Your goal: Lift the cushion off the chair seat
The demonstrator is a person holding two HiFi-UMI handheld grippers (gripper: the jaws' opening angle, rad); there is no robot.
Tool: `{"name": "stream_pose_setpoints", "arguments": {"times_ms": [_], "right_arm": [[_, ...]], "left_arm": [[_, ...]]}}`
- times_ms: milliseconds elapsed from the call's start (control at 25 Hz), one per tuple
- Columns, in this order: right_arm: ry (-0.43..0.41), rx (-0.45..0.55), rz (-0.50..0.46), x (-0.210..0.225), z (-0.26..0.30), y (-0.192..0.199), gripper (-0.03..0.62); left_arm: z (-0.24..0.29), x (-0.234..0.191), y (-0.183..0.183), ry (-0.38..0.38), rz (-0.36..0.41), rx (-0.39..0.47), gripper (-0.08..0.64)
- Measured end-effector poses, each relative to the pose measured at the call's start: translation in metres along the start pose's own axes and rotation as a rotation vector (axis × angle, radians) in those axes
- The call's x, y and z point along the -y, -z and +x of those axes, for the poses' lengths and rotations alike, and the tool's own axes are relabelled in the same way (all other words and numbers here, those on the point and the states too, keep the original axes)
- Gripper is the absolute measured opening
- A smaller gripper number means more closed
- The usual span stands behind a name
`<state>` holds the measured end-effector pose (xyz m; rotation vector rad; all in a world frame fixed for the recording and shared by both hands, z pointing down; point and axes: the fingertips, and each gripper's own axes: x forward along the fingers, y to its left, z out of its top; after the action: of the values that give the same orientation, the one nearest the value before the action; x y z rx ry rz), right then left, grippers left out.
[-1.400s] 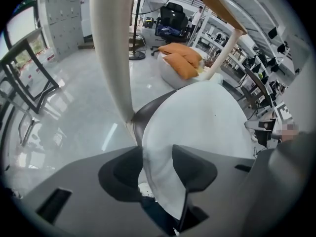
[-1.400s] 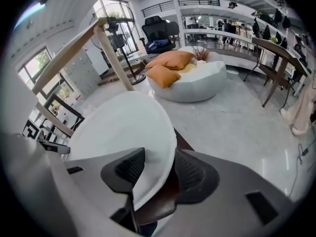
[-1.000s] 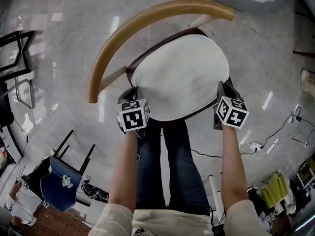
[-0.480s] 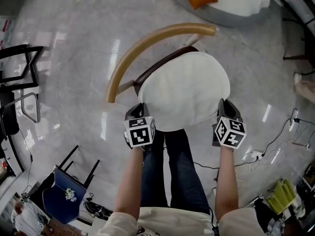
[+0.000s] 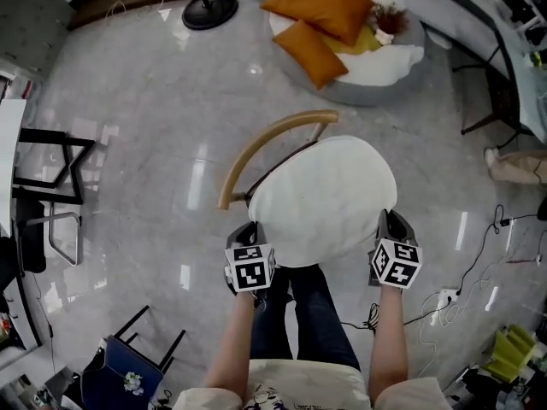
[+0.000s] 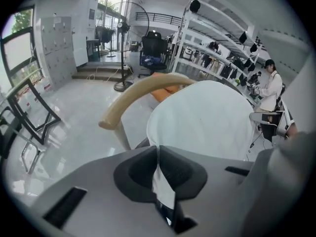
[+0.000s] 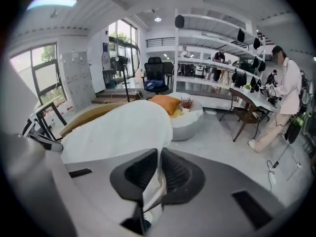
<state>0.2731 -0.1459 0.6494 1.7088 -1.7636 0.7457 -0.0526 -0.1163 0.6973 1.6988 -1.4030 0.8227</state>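
Note:
The white oval cushion [image 5: 329,196] hangs between my two grippers, above the chair. My left gripper [image 5: 250,231] is shut on its near left edge, and white fabric is pinched between the dark pads [image 6: 174,171]. At the near right edge my right gripper [image 5: 389,222] is shut on it too, fabric bunched between its pads [image 7: 175,171]. The cushion [image 6: 207,117] fills the middle of the left gripper view and the cushion [image 7: 118,127] lies left of centre in the right gripper view. The chair's curved wooden backrest [image 5: 265,148] shows behind it; the seat is mostly hidden underneath.
A round grey floor bed with orange pillows [image 5: 342,24] lies beyond the chair, a fan base [image 5: 209,7] beside it. Black metal frames [image 5: 51,173] stand at left, a blue chair [image 5: 120,374] near left. Cables [image 5: 444,297] trail at right. A person [image 7: 286,93] stands by a desk.
Both grippers have risen together with the cushion in their grip. The chair and floor now look smaller and farther below, and more of the room shows.

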Motion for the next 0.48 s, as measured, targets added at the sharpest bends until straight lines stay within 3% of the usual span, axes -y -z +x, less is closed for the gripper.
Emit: {"name": "stream_pose_setpoints", "arguments": {"times_ms": [480], "right_arm": [[0.039, 0.22, 0.058, -0.017, -0.148, -0.099, 0.051]], "left_arm": [[-0.158, 0.009, -0.106, 0.008, 0.067, 0.257, 0.029]]}}
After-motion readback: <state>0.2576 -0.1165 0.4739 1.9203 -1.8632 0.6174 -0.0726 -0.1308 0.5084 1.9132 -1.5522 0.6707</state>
